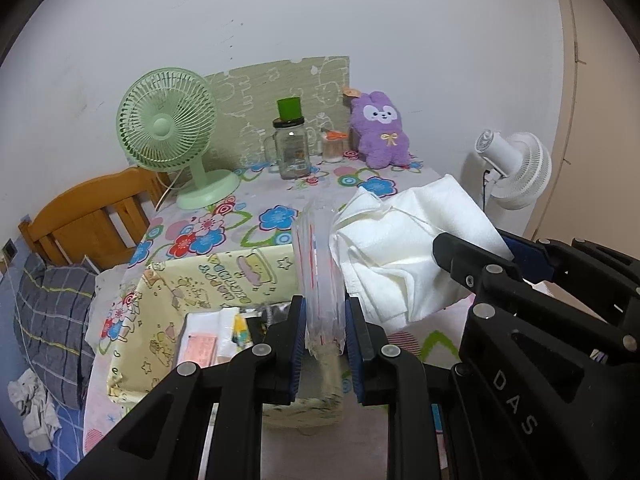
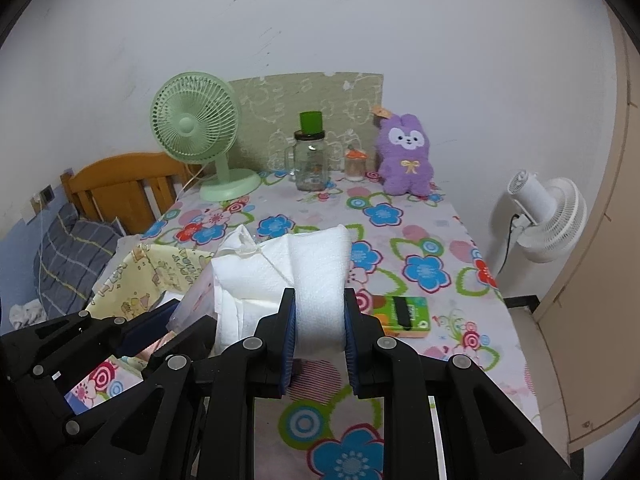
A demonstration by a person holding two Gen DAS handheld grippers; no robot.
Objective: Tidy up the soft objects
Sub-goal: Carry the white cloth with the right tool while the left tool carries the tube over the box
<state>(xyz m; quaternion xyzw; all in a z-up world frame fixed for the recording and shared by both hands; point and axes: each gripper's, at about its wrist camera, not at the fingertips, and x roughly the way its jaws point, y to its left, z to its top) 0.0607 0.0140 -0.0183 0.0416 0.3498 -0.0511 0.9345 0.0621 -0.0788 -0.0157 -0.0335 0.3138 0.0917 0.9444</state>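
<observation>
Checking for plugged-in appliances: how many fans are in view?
2. The green fan stands on the table's far left corner; the white fan stands off the table's right edge. Others may be hidden.

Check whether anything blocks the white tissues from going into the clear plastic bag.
Nothing visible does. The right gripper is shut on the white tissues, the left gripper is shut on the clear plastic bag, and the two touch above the table. Whether the bag's mouth is open cannot be told.
</observation>
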